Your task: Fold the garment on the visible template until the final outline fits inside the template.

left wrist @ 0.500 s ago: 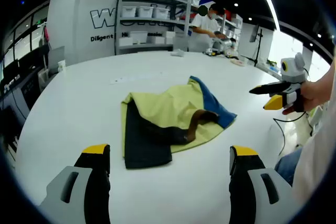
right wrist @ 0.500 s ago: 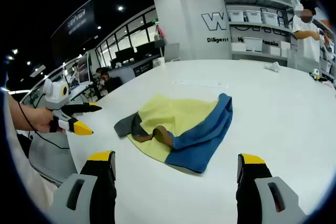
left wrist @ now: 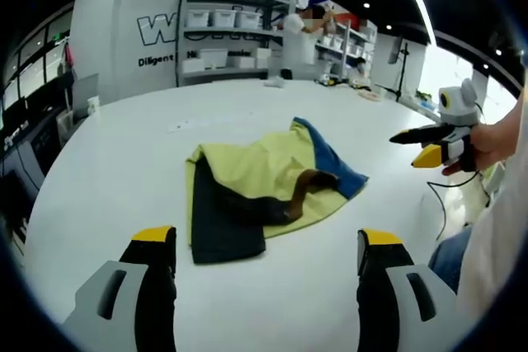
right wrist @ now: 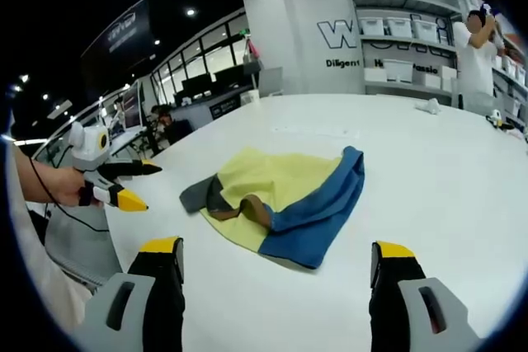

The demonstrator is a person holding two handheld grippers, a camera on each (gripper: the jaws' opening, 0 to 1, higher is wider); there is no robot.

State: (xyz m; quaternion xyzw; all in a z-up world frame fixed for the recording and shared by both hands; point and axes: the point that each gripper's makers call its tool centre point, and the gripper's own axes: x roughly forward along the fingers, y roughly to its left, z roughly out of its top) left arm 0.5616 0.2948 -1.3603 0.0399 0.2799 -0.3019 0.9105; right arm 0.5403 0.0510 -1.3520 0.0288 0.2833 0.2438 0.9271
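Observation:
A crumpled garment (left wrist: pixel 264 183) of yellow, blue and dark panels lies bunched on the white round table (left wrist: pixel 115 179). In the left gripper view my left gripper (left wrist: pixel 264 241) stands open just short of the garment's near dark edge, holding nothing. Off to the right a hand holds my right gripper (left wrist: pixel 422 146) open in the air, apart from the cloth. From the right gripper view, the garment (right wrist: pixel 280 195) shows its blue side nearest, and my right gripper (right wrist: pixel 277 246) is open before it. The left gripper (right wrist: pixel 134 185) hovers open at the left, past the table's rim.
Shelves with white bins (left wrist: pixel 219 18) stand against the far wall, and a person (right wrist: pixel 477 47) stands beside them. Small items (left wrist: pixel 276 82) lie at the table's far edge. Desks with monitors (right wrist: pixel 194 88) line the windows beyond the table.
The garment lies as before and both grippers stay open and apart from it. The views have shifted slightly. The person at the shelves has raised their arms.

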